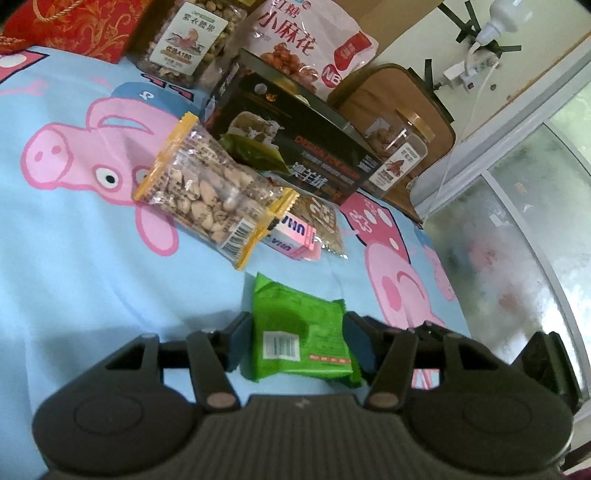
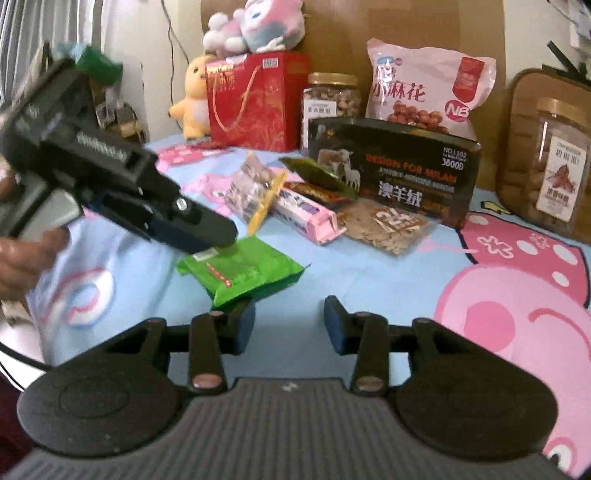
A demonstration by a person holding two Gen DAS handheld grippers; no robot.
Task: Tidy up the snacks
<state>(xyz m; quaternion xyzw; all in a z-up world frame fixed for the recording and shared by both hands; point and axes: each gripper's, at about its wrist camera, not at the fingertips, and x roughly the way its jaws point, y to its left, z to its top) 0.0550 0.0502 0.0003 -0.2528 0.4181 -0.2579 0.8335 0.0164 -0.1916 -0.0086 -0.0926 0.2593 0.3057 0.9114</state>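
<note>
You're facing a pale cream wall [image 1: 406, 40] with a white power strip [image 1: 476, 70]; a frosted-glass sliding window [image 1: 517, 236] glows with daylight alongside.

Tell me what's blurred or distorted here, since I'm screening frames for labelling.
Left wrist view: fisheye bends the edges; green packet slightly soft; window hazy. Right wrist view: left gripper motion-blurred; jar soft at the edge.

Two plush toys [image 2: 255, 26] sit behind the cartoon-pig bedsheet [image 2: 517, 295].
</note>
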